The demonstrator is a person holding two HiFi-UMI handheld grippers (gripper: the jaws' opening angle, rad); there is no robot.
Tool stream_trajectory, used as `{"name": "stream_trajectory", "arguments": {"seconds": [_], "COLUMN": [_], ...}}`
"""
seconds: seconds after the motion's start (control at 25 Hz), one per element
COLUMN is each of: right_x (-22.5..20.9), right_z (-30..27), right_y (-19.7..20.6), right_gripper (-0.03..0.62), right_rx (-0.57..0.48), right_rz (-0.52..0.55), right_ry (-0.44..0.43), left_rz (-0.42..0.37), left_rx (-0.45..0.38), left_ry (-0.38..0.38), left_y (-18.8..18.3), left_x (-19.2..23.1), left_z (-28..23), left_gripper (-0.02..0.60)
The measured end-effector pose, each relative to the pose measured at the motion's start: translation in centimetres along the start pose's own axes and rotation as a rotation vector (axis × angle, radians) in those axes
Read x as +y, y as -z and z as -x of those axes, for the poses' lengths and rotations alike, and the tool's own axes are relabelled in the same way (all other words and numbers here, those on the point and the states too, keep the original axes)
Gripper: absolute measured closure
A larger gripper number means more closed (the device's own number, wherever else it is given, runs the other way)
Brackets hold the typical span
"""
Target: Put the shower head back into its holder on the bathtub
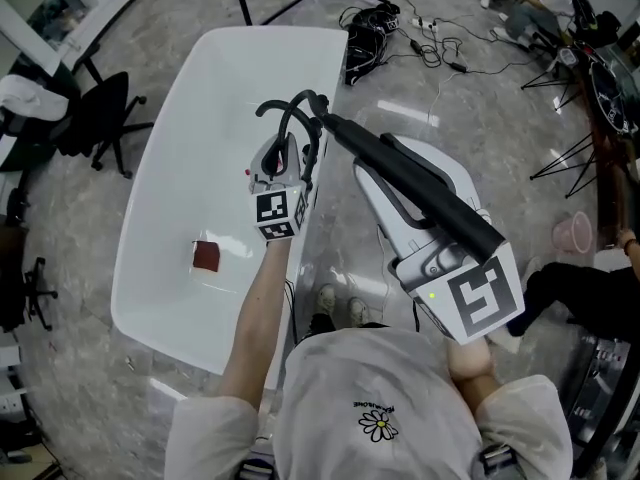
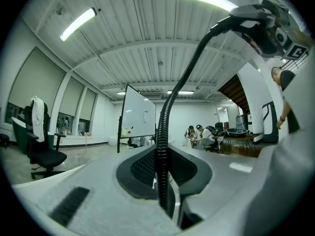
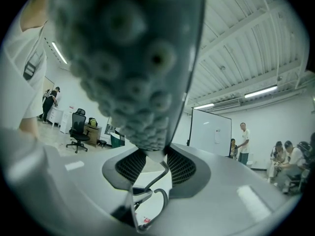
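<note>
Not seated yet — right gripper (image 3: 150,163) clamps the shower head (image 3: 128,58), left gripper (image 2: 165,178) pinches its hose (image 2: 170,112) — both at the bathtub (image 1: 180,148).

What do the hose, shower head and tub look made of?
Hose: black, ribbed, likely flexible plastic.
Shower head: dark face of rounded nubs, probably rubber nozzles.
Bathtub: smooth glossy white, acrylic or enamel, can't tell which.

left arm (image 1: 252,338): bare forearm rising from lower centre | left gripper (image 1: 284,153): mid-frame, pointing up-frame, jaws nearly together, clamped on the hose (image 2: 165,132) | right hand (image 1: 468,356): lower right, behind its marker cube | right gripper (image 1: 385,160): angled toward upper left, jaws wide, gripping the shower head (image 3: 133,82)
</note>
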State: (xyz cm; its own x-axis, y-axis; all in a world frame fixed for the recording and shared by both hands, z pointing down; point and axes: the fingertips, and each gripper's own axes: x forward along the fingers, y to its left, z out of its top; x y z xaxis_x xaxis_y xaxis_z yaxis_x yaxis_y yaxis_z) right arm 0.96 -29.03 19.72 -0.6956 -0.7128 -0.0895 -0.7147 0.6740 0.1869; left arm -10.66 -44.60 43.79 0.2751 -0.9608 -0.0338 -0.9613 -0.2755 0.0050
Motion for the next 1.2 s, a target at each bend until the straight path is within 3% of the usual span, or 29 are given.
{"name": "stream_trajectory", "arguments": {"seconds": [0.28,0.52,0.8,1.2], "right_x": [2.1,4.8,5.2,6.8], "right_z": [-3.0,-4.9,-5.9,-6.6], "right_y": [5.5,7.2,4.4,8.1], "right_gripper": [0.453,0.453,0.453,0.453], "right_rx": [0.003,0.016,0.01,0.102], "right_rz": [-0.017,-0.05,-0.1,-0.121], "right_ry": [-0.042,-0.099,-0.124,-0.174], "left_rz": [0.038,0.066,0.084,0.117], "left_rx": [0.12,0.182,0.315,0.468], "left_ry": [-0.056,-0.064,-0.06,-0.067], "left_y": [5.8,9.2,14.6,21.4], "left_x": [2.4,2.8,2.8,2.1], "left_z": [2.0,3.1,5.1,7.7], "left_gripper": [0.541,0.541,0.541,0.543]}}
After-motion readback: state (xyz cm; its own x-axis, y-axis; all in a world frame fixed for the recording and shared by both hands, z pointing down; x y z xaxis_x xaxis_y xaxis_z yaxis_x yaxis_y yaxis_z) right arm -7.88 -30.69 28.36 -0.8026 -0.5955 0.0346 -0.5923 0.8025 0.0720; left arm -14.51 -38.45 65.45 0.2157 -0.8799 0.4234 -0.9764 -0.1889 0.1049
